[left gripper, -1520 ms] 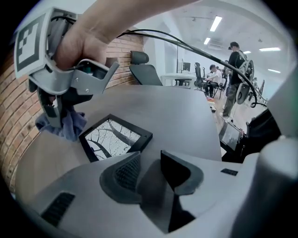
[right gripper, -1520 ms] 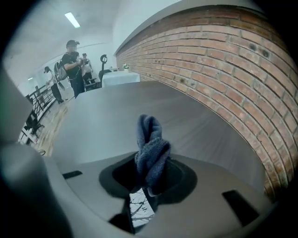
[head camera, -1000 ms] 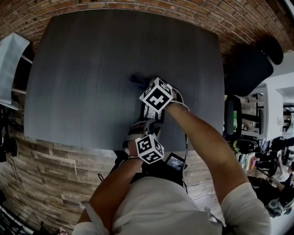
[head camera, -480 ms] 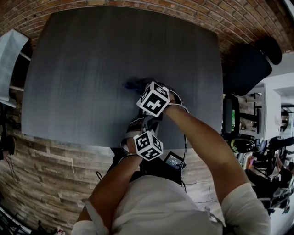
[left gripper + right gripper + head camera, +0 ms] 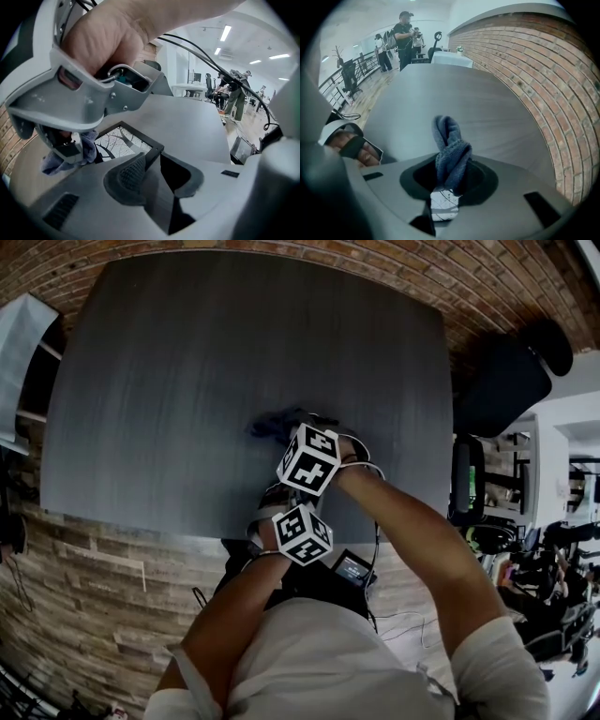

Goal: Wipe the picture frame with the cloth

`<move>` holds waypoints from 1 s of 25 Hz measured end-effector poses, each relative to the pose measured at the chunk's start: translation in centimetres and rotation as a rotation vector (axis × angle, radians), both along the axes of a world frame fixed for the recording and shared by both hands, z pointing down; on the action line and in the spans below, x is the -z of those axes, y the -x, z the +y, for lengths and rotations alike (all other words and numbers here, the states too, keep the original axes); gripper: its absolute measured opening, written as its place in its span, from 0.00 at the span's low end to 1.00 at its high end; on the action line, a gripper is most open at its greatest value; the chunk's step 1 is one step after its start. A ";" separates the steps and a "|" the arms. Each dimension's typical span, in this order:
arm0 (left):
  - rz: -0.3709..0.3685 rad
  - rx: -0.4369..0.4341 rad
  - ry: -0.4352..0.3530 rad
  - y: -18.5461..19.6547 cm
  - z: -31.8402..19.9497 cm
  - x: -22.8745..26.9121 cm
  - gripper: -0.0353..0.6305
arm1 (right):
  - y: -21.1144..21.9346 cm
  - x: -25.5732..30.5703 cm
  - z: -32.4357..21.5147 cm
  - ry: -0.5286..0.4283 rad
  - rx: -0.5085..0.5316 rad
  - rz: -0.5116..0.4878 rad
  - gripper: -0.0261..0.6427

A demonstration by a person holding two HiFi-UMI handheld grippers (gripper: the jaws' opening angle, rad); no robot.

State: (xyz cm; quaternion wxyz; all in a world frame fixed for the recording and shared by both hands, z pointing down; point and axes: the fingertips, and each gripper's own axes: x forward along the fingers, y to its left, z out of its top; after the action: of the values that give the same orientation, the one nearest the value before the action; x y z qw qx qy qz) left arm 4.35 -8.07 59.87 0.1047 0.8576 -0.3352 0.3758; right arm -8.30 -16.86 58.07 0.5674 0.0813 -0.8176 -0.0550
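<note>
The left gripper [image 5: 157, 171], whose jaws have just been closing, clamps the black rim of the picture frame [image 5: 123, 140] near the front edge of the grey surface [image 5: 206, 362], probably to steady it. The right gripper [image 5: 450, 180] pinches a bunched blue-grey cloth [image 5: 451, 150] against the glass for rubbing.

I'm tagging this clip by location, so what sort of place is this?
Probably an open-plan office or lab: a big grey table against a brick wall, ceiling strip lights, and desks with people standing beyond.
</note>
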 end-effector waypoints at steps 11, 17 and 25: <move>0.026 0.012 0.007 0.0 -0.1 0.2 0.22 | -0.2 -0.1 3.5 0.158 -0.018 -0.013 0.19; 0.032 0.000 0.004 -0.2 0.2 0.0 0.23 | -0.2 0.0 4.5 0.248 -0.076 -0.047 0.19; 0.015 -0.087 0.013 -0.4 1.7 0.0 0.32 | -0.3 0.0 4.9 0.265 -0.104 -0.059 0.19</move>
State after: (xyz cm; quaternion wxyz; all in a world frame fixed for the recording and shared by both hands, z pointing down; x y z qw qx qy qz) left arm 4.73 -6.32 59.83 0.0962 0.8735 -0.2941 0.3758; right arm -8.03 -12.00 58.07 0.5509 0.0496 -0.8287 0.0854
